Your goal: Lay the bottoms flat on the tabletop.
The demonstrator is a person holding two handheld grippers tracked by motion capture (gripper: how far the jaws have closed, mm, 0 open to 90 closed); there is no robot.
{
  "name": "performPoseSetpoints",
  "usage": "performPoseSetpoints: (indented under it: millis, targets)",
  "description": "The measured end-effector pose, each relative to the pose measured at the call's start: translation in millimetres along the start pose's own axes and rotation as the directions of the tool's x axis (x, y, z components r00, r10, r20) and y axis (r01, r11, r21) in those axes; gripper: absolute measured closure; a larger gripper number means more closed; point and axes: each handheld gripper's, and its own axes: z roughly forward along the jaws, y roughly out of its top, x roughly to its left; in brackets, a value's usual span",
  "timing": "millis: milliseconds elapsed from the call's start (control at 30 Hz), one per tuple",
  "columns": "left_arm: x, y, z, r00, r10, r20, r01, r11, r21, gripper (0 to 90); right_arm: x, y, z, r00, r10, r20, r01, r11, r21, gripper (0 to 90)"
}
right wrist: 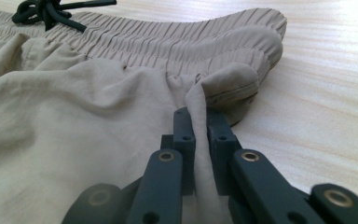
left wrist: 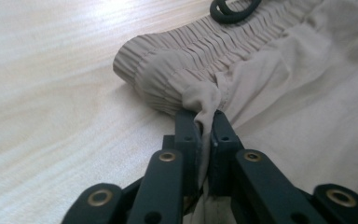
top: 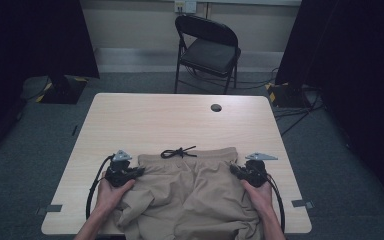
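Shorts (top: 190,192) lie at the table's (top: 145,117) near edge, waistband far — left gripper (top: 136,171) and right gripper (top: 236,170) each pinch 1 side fold, likely to lift them evenly.

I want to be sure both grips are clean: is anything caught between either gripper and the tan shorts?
Nothing visible. The left gripper is shut directly on a fold of the tan shorts just below the waistband, and the right gripper pinches a fold the same way. The black drawstring lies clear of both.
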Motion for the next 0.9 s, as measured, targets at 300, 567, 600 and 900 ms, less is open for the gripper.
performPoseSetpoints:
  millis: [300, 567, 600, 900]
  targets:
    - [13.8, -1.1, -5.6, 0.9906, -0.081, 0.110, 0.086, 0.9950, -0.049, 87.5, -2.3, 6.7, -11.8, 0.9989, 0.037, -0.029, -0.038, 0.998, -0.054, 87.3]
    - [14.3, 7.2, -19.0, 0.9841, -0.080, 0.159, 0.098, 0.9894, -0.107, 87.7, 3.2, 24.4, -25.2, 0.9988, 0.016, -0.046, -0.021, 0.995, -0.100, 87.9]
    - [15.3, 9.1, -20.8, 0.9820, -0.084, 0.169, 0.104, 0.9878, -0.116, 87.7, 3.4, 26.6, -26.3, 0.9988, 0.015, -0.047, -0.020, 0.993, -0.112, 88.0]
    - [17.8, 30.6, -39.8, 0.9824, -0.059, 0.177, 0.093, 0.9772, -0.191, 87.9, 7.1, 57.6, -42.7, 0.9986, -0.014, -0.052, 0.005, 0.985, -0.175, 88.2]
